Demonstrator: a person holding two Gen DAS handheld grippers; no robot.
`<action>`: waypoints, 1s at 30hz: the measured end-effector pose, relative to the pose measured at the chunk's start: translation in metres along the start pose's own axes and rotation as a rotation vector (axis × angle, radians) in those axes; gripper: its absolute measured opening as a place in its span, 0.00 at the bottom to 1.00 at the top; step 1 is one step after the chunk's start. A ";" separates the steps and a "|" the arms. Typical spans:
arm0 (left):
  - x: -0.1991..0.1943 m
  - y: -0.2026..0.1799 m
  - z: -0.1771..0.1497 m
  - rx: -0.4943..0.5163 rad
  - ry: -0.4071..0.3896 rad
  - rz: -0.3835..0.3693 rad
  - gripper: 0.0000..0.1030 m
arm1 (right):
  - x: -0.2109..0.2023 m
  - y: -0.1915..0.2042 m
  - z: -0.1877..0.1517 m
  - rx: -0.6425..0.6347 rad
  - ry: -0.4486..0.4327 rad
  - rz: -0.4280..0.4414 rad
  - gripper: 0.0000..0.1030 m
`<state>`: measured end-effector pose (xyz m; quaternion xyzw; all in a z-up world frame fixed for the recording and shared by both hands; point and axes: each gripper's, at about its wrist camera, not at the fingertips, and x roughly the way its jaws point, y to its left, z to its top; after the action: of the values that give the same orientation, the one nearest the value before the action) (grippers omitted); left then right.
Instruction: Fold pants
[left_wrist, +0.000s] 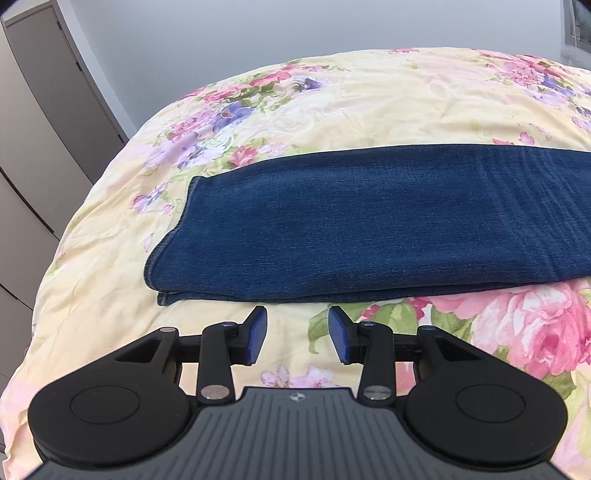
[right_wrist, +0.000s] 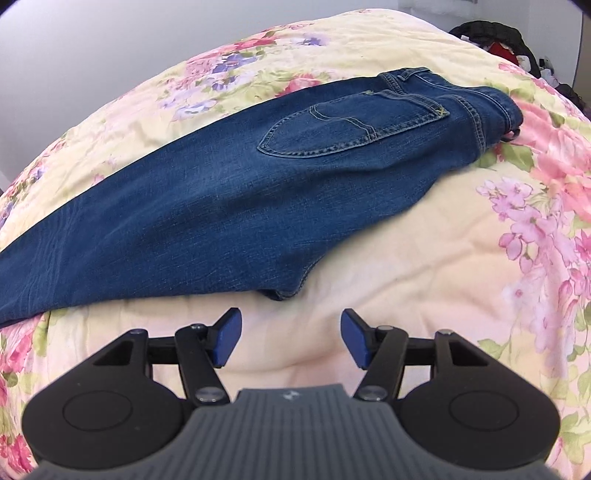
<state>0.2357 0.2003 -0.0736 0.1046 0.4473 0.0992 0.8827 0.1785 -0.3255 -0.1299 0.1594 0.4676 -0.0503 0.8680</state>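
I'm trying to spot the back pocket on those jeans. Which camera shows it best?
The right wrist view. There the back pocket lies face up, its stitching plain, near the waistband of the jeans. The left wrist view shows only the leg end and hem, stacked on the floral bedspread; no pocket is visible there.

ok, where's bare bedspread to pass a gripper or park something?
Free: near strip of bedspread between jeans and the open right gripper; far side beyond the jeans; patch left of the leg hems. Crowded: dark clutter at the far right corner.
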 end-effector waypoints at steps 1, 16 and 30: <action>0.001 -0.002 0.000 0.006 0.002 -0.001 0.45 | 0.000 0.002 -0.001 -0.013 -0.004 0.001 0.54; 0.022 0.001 -0.005 0.019 0.036 -0.005 0.45 | 0.029 0.018 0.006 -0.028 -0.038 -0.136 0.05; 0.012 0.086 -0.024 -0.493 -0.014 -0.238 0.50 | 0.017 0.004 0.005 -0.031 0.058 -0.092 0.00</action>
<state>0.2164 0.2883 -0.0734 -0.1659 0.4126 0.1000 0.8901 0.1932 -0.3222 -0.1400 0.1256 0.4999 -0.0781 0.8534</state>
